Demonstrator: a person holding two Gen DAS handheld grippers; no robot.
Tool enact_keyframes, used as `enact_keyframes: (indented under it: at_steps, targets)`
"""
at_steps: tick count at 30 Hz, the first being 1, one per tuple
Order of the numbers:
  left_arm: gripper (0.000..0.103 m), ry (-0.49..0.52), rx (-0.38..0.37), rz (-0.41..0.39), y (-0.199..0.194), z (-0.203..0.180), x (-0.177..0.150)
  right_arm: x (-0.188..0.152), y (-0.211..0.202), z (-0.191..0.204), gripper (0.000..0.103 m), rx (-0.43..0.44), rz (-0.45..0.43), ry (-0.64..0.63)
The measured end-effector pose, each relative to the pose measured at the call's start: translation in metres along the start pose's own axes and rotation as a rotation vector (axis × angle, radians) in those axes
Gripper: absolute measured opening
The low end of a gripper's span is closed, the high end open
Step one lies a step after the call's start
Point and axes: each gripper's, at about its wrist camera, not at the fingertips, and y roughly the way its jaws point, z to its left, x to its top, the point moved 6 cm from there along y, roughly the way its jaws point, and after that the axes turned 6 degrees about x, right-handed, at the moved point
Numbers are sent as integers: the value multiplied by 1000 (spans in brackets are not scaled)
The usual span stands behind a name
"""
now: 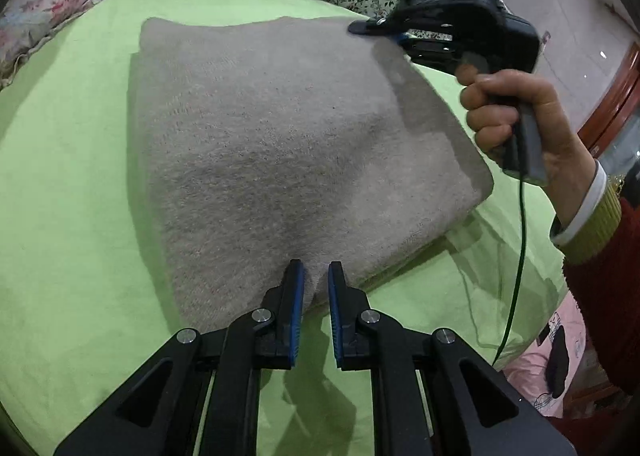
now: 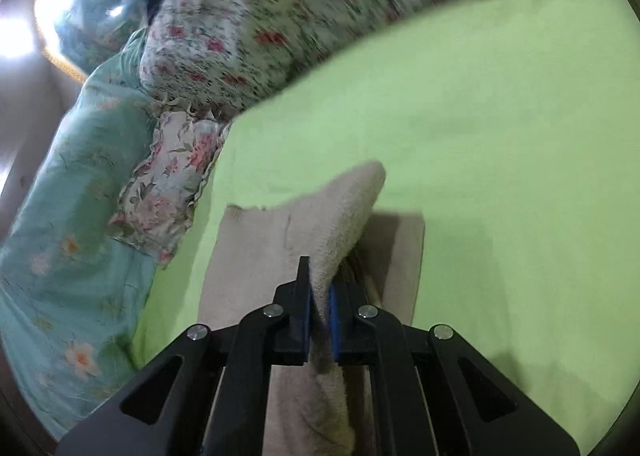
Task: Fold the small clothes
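Fold step under way: your left gripper point(image 1: 316, 276) and right gripper point(image 2: 319, 304) each pinch the beige garment point(image 1: 288, 144) (on the green sheet point(image 1: 72, 176)). Next, carry rt corner across, w/ edges aligned.

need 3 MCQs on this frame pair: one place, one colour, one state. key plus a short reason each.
1. Where does the grey cloth lie?
A. on the green sheet
B. on a wooden floor
C. in a basket

2. What colour are the pads of the left gripper?
A. red
B. blue
C. white

3. What is the right gripper doing?
A. standing wide open above the sheet
B. clamped on a fold of the cloth
C. holding a pillow

Key: 1 A, green shows all round the cloth; 2 B, blue strips line the inner faces of both fingers; 3 B, the right wrist view shows cloth pinched between its pads.
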Motion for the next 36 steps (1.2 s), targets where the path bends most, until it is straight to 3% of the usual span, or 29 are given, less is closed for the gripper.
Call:
enact_keyframes:
  at_steps: [3, 6, 8, 11, 16, 19, 21, 23, 30, 36]
  targets:
    - [12, 1, 0, -2, -2, -3, -5, -16, 32, -19, 9, -94, 96, -2]
    - [12, -10, -22, 4, -13, 1, -12, -19, 18, -28, 21, -89, 52, 51]
    - [12, -22, -42, -1, -26, 3, -7, -20, -6, -22, 23, -117, 8, 46]
    - [13, -25, -23, -85, -54, 11, 10, -32, -48, 2, 23, -86, -52, -20]
    - [13, -104, -28, -173, -63, 36, 42, -74, -60, 40, 23, 6, -26, -105]
    - [9, -118, 15, -136, -37, 48, 47, -94, -37, 20, 22, -99, 31, -109]
    - [5, -129, 27, -106, -18, 46, 44, -108, -15, -4, 17, -122, 95, -60]
    - [4, -126, 36, -105, -14, 46, 43, -110, -15, -9, 17, -99, 64, -34]
    - [4, -118, 43, -99, -29, 40, 36, -116, -25, 7, 20, -163, 73, -79]
    - [13, -48, 65, -104, -54, 22, -11, -145, -53, 25, 21, -158, 64, -93]
